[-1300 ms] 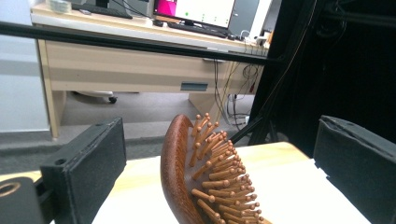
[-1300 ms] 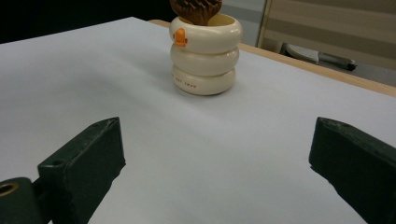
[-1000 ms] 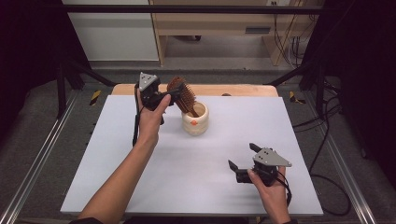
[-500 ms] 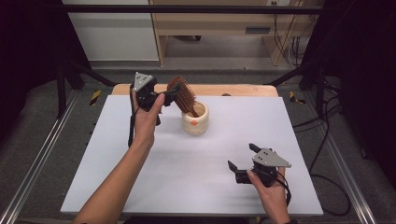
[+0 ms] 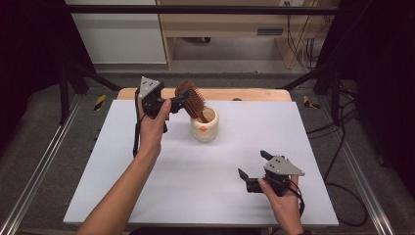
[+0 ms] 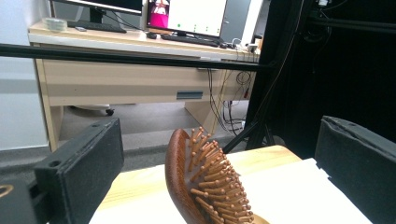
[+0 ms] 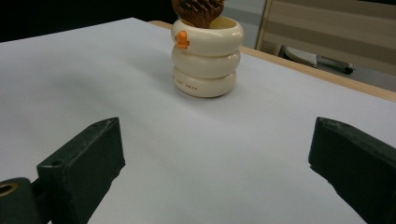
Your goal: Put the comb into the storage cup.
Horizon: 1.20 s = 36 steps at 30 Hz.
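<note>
We count one brush [image 5: 191, 100], a wooden one with many pegs, and one cream cup [image 5: 205, 126] made of three stacked rings, with one orange mark on its top ring. We see one white table [image 5: 195, 181]. There are two grippers, the left gripper [image 5: 178, 104] and the right gripper [image 5: 253, 165], each with two black jaws and one grey plate on top. We count two forearms and two hands. Behind the table, in the left gripper view, we count one desk [image 6: 116, 74] and two monitors [image 6: 187, 16].
</note>
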Tool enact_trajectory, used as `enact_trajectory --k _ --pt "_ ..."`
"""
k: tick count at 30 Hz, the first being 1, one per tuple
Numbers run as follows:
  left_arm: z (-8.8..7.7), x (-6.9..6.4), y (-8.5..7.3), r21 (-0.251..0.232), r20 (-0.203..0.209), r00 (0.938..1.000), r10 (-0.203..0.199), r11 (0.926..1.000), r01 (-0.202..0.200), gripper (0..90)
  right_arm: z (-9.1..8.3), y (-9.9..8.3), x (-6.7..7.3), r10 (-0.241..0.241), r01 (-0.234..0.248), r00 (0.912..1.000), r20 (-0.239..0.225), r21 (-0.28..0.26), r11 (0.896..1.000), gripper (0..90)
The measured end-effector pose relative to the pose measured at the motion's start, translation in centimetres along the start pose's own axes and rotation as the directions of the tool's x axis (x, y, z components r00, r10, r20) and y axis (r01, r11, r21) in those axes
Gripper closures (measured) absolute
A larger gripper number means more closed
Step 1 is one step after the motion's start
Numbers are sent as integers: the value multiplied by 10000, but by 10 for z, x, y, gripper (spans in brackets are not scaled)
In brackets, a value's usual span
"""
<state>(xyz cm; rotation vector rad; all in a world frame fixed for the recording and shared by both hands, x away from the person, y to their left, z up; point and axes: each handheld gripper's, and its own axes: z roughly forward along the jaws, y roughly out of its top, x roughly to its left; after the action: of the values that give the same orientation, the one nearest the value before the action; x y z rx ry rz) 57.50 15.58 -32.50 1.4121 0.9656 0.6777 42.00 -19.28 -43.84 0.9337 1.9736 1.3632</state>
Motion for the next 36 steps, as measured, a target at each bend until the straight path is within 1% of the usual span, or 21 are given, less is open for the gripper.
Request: enact_trajectory --k 6,11,13,18,22,26,29,31,34,36 --pt "-2 2 -1 -113 35 10000 -63 9999 63 10 0 0 0 1 -1 10000 9 -1 10000 37" --pt "-5 3 -1 -104 -33 10000 -94 9999 93 10 -1 0 0 -19 19 10000 0 -12 10000 36" --pt "-6 3 -1 -113 14 10000 -82 9999 83 10 0 0 0 -11 11 10000 -7 -16 10000 38" --pt "-9 2 0 -65 121 9998 177 9998 -176 12 -1 0 0 -15 15 10000 19 -36 10000 38" --pt "-10 3 -1 -58 112 9998 178 9998 -177 12 0 0 0 20 -20 10000 32 -50 10000 37" --pt "-13 2 -2 -9 106 9989 457 9990 -457 14 0 1 1 73 -73 10000 25 -112 9999 38" --pt "-14 3 -3 31 173 9993 338 9994 -338 17 -1 1 1 104 -103 9999 22 -137 9999 37" --pt "-15 3 -3 61 181 9992 356 9993 -357 17 -1 0 1 98 -98 10000 16 -133 9999 37" --pt "-19 4 1 -28 241 9996 172 9998 -172 17 -1 0 1 80 -80 10000 -8 -136 9999 37" --pt "-23 4 4 -69 230 9997 107 9999 -106 16 -2 -1 1 161 -161 9999 -7 -153 9998 38"
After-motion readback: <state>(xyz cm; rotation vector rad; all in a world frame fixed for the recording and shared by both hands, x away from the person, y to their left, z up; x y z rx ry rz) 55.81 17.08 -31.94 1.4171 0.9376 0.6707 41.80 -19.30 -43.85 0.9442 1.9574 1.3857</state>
